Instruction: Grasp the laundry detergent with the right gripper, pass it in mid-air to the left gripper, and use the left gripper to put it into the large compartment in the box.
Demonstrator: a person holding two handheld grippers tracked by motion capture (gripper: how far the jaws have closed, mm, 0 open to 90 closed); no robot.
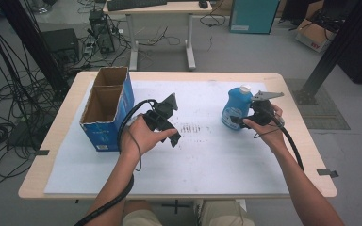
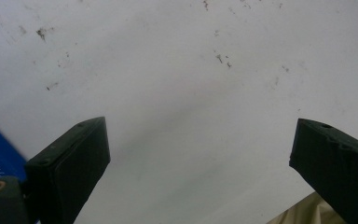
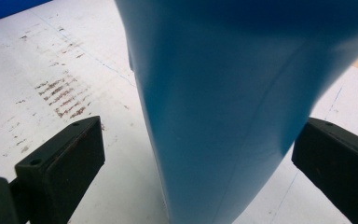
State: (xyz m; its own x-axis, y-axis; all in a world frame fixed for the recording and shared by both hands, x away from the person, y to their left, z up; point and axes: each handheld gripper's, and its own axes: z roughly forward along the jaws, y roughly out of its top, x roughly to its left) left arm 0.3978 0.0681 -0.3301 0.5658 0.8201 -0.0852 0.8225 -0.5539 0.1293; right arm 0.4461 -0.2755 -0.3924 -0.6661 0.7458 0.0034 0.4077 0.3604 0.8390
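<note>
One bench, one box, one bottle, two grippers.

The wooden bench (image 1: 66, 123) carries a white mat (image 1: 207, 155) marked with brownish scuffs; behind it, grey floor, loose cables and a second desk (image 1: 160, 9). One open blue cardboard box (image 1: 107, 110) stands at the mat's left. One blue bottle (image 1: 235, 106) stands upright at the right, between the parted fingers (image 3: 60, 163) of the right gripper (image 1: 252, 117); contact is unclear. The left gripper (image 1: 169, 127) hovers mid-mat, fingers (image 2: 74, 161) wide apart. The bottle's cap is cut off in the right gripper view.
</note>
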